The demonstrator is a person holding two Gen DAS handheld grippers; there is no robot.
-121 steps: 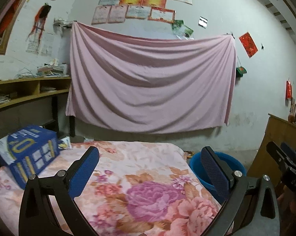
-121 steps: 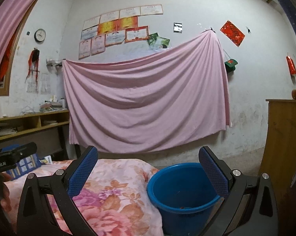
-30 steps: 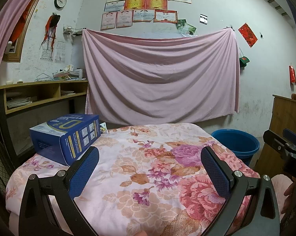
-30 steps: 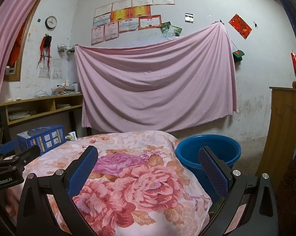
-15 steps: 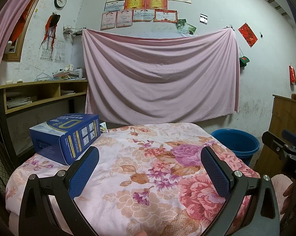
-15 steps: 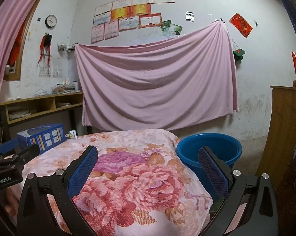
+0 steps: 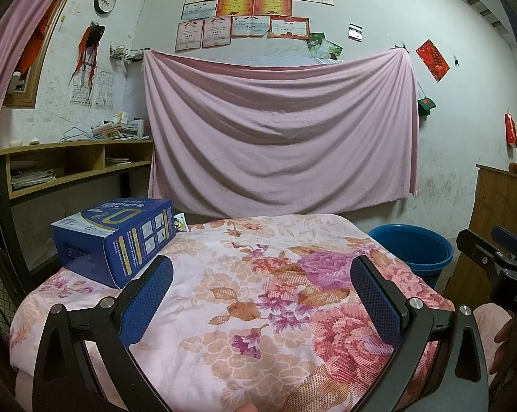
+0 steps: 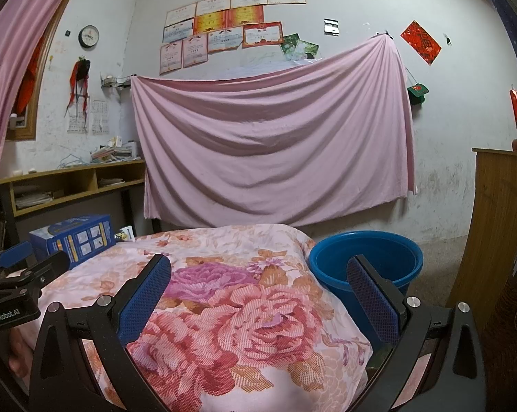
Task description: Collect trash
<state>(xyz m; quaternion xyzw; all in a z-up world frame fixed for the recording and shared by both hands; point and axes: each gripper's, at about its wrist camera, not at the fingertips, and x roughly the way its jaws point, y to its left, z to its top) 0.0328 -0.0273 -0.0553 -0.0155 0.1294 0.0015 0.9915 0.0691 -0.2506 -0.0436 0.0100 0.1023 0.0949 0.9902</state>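
Observation:
A blue carton (image 7: 115,237) lies on the far left of a table covered with a floral cloth (image 7: 258,274); it also shows in the right wrist view (image 8: 74,238). A small packet (image 7: 180,224) lies behind it. A blue bucket (image 7: 411,249) stands on the floor right of the table, nearer in the right wrist view (image 8: 366,262). My left gripper (image 7: 261,295) is open and empty above the near table edge. My right gripper (image 8: 258,292) is open and empty over the table's right corner.
A pink sheet (image 7: 279,130) hangs on the back wall. A wooden shelf unit (image 7: 72,164) with papers stands at left. A wooden cabinet (image 8: 495,226) stands at right, beyond the bucket.
Compared with four seconds ago both grippers have pulled back from the table, so more cloth shows. Over the last second almost nothing has moved.

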